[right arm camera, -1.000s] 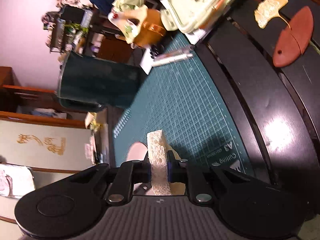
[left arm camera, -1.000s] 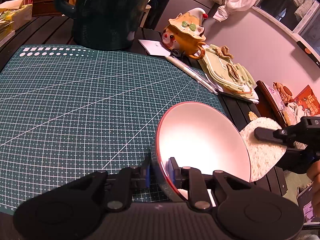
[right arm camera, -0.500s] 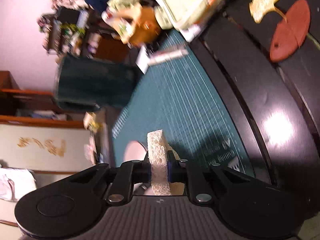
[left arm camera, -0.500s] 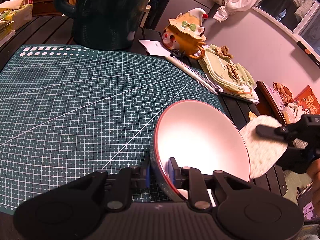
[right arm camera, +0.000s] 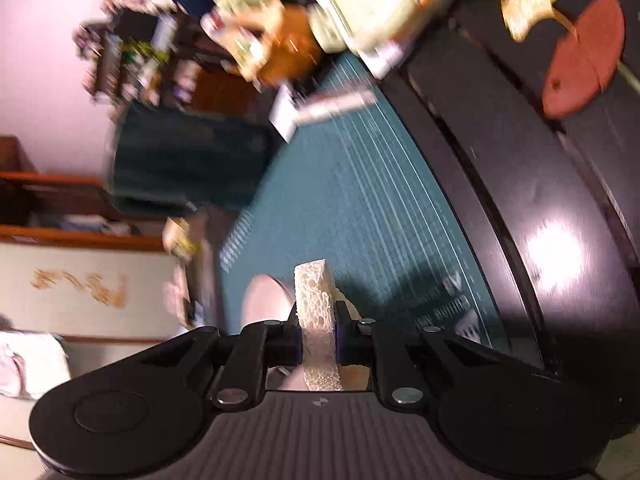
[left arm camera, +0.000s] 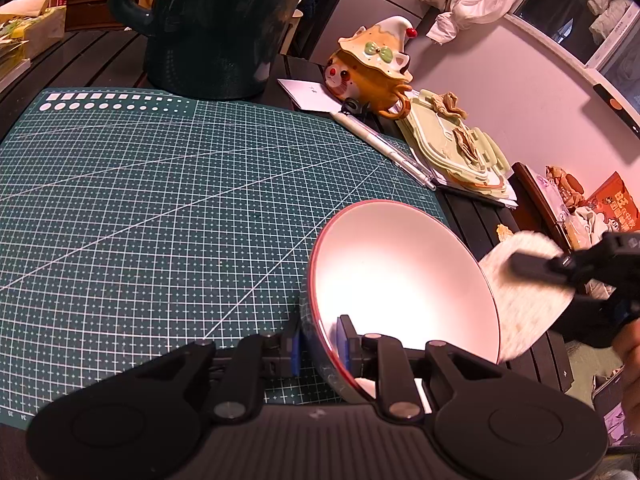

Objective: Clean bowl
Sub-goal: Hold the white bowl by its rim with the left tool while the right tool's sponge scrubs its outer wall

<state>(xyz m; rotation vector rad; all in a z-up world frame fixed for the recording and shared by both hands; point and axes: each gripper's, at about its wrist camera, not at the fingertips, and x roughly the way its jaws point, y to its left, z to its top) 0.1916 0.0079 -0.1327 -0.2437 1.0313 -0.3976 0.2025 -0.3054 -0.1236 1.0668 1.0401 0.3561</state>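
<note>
A white bowl (left arm camera: 400, 280) with a red rim is tilted on its side over the green cutting mat (left arm camera: 160, 200). My left gripper (left arm camera: 318, 346) is shut on its near rim, one finger inside and one outside. Just right of the bowl, a pale sponge (left arm camera: 524, 300) pokes out behind the bowl's far rim, pinched by my right gripper (left arm camera: 560, 272). In the right wrist view the sponge (right arm camera: 316, 320) stands on edge between the fingers of my right gripper (right arm camera: 318, 340), and the bowl (right arm camera: 264, 296) shows pink just behind it.
A big dark green jug (left arm camera: 216, 24) stands at the mat's far edge. A cat-shaped ceramic pot (left arm camera: 372, 68), a pen (left arm camera: 384, 148) and a stack of green cards (left arm camera: 456, 148) lie beyond the mat. A red fish-shaped dish (right arm camera: 584, 56) sits on the dark table (right arm camera: 520, 184).
The right gripper has brought the sponge in closer to the bowl's right rim and turned it slightly. The bowl and left gripper have stayed put.
</note>
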